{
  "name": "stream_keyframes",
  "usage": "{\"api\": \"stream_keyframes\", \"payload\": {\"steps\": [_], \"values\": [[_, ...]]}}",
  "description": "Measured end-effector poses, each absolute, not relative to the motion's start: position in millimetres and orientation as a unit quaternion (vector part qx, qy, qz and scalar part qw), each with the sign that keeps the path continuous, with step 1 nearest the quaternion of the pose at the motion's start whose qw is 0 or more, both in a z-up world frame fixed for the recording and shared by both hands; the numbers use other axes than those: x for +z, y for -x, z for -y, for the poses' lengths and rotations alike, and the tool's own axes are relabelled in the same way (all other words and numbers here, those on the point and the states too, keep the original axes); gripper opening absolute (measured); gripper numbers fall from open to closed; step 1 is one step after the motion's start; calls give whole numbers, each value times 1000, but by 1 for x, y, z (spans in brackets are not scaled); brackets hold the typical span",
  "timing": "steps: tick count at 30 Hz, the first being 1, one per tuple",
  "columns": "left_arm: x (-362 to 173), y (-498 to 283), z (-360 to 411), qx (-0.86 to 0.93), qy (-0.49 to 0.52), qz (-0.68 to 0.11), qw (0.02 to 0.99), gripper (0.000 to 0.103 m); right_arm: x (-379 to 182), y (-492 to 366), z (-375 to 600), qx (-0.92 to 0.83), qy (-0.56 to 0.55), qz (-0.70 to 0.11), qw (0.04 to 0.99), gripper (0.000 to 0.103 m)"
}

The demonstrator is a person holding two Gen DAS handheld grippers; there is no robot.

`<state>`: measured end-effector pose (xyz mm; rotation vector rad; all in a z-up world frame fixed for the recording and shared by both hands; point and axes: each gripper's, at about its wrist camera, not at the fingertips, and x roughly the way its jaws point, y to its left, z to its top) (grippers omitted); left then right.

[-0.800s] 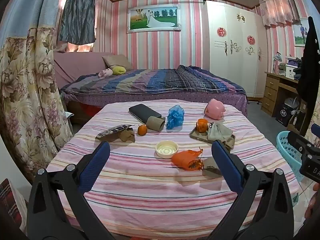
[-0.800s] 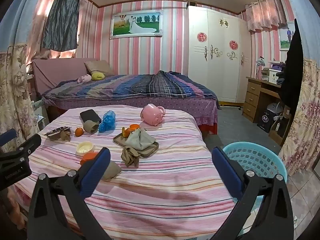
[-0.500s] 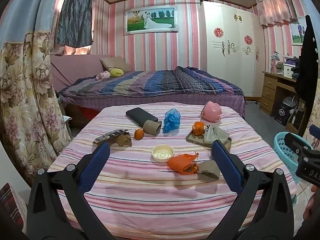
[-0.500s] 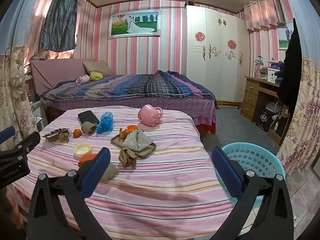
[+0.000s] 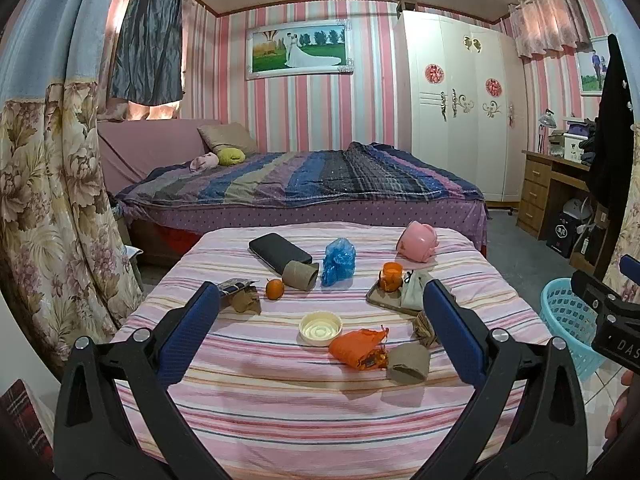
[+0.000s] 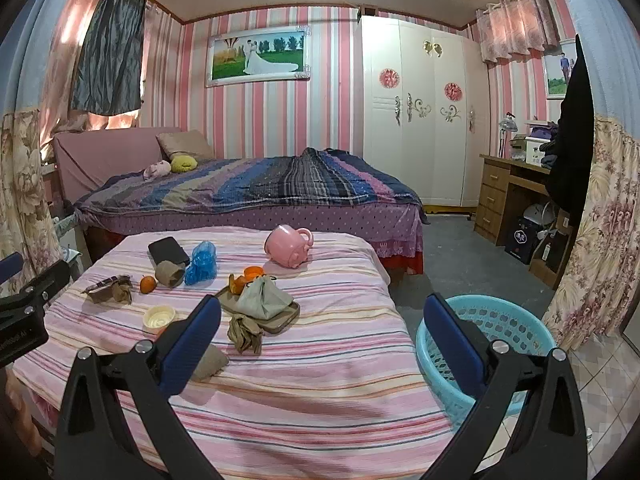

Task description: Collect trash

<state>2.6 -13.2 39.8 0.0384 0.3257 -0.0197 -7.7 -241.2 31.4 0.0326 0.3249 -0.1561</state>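
Observation:
Trash lies on a pink striped table point(image 5: 280, 408): an orange bag point(image 5: 358, 349), a brown paper wad point(image 5: 409, 363), a cardboard roll point(image 5: 300, 275), a blue bag point(image 5: 338, 261), a white lid point(image 5: 321, 327), crumpled brown paper point(image 5: 245, 300) and a crumpled brown scrap point(image 6: 245, 333). A blue laundry basket point(image 6: 486, 330) stands on the floor to the table's right. My left gripper point(image 5: 320, 332) is open and empty above the near table. My right gripper point(image 6: 320, 336) is open and empty over the table's right edge.
A small orange point(image 5: 275, 289), a black case point(image 5: 279, 252), a pink mug point(image 5: 418, 241) on its side and a tray point(image 6: 276, 318) with orange peel and a grey cloth also lie on the table. A bed point(image 5: 304, 188) stands behind, a desk point(image 6: 508, 196) to the right, curtains at left.
Both grippers have drawn back and risen slightly, so the table and its things sit lower and farther in each view. Both stay open and empty.

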Motion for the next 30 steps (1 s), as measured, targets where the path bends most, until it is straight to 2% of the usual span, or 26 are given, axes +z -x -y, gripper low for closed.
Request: {"api": "stream_keyframes", "payload": {"steps": [30], "values": [[38,10,3,7,-15,-152,988,98,34,19,241,-79,-13,-137,987,99]]}}
